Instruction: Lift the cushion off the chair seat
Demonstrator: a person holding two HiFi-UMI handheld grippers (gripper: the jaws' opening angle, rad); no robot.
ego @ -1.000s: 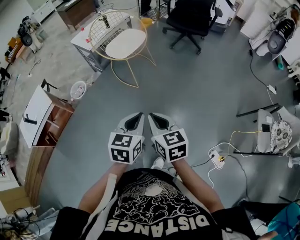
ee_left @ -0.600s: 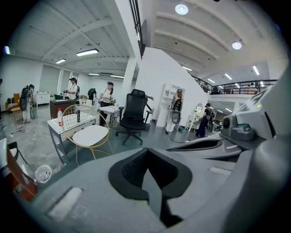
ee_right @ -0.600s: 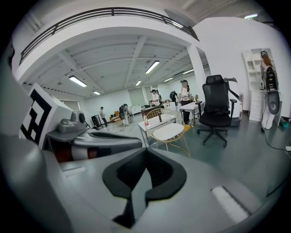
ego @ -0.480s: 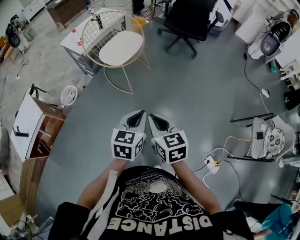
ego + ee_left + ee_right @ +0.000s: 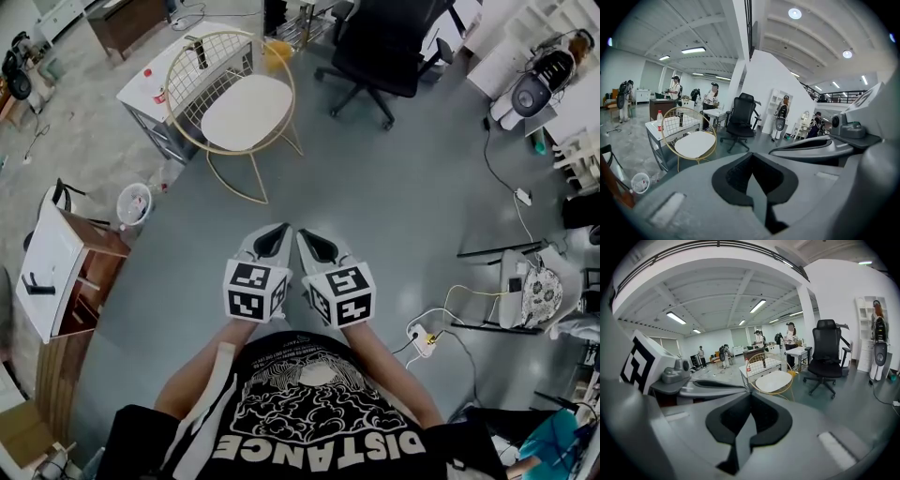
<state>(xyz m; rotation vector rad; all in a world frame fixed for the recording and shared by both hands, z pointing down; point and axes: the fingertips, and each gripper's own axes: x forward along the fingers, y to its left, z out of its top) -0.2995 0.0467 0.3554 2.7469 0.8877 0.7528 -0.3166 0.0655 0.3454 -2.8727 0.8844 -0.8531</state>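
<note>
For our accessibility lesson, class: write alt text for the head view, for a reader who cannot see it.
Seen from above, a person holds the left hand-held gripper and right hand-held gripper, both shut, side by side over a grey floor. Ahead, a white cushion lies on a gold wire chair.

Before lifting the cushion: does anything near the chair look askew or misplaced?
Nothing stands out. The white cushion lies flat on the seat of the upright gold wire chair. A power strip lies on the floor, far to the right.
</note>
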